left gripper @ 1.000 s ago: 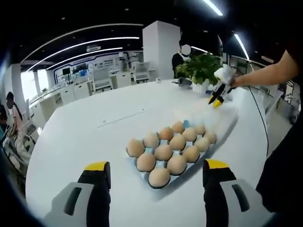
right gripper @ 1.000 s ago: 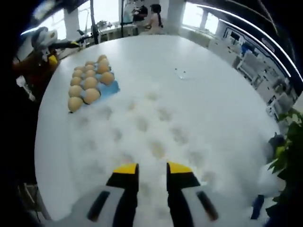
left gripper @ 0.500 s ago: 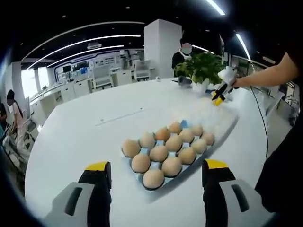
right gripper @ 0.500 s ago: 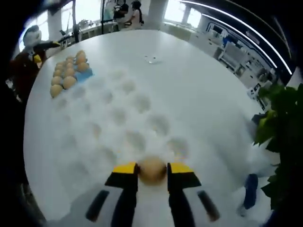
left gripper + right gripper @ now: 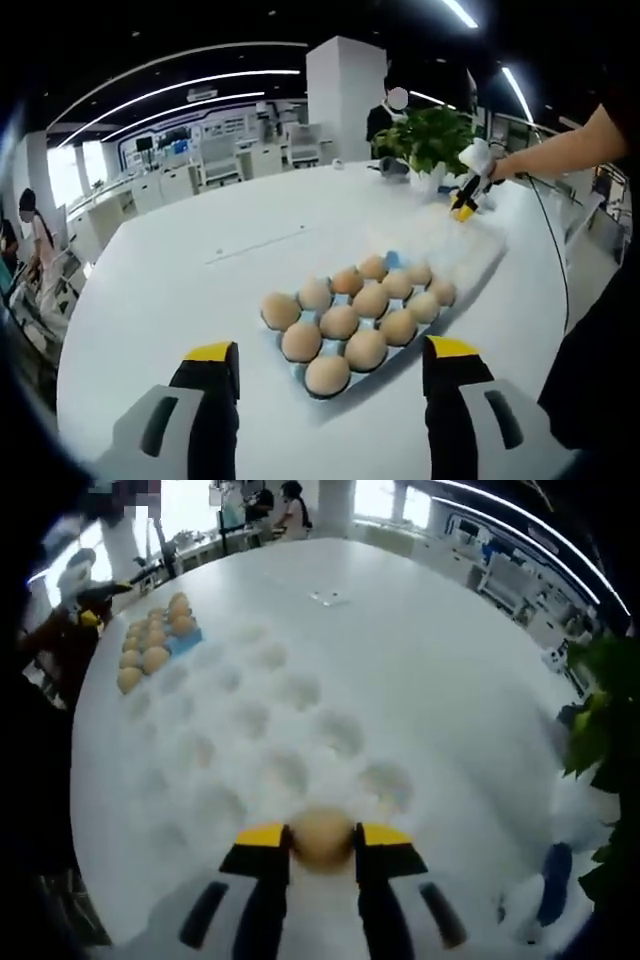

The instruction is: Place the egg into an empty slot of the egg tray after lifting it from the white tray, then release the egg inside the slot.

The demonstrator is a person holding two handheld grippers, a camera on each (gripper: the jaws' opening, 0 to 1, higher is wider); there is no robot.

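One egg (image 5: pixel 321 837) between right hand-held gripper (image 5: pixel 322 840) jaws.

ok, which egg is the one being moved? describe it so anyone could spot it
On the round white table, find the long white tray of shallow dimples. At its near end, the right gripper clamps one tan egg between its yellow-tipped jaws; every other egg sits in the blue egg tray.

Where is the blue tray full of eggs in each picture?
Left gripper view: the blue egg tray lies in the middle, a bit low, between and beyond the left gripper jaws, nearly full of brown eggs.
Right gripper view: the same tray sits small at the upper left, far past the right gripper, which holds an egg.
Shared landmark: the round white table that the tray rests on.
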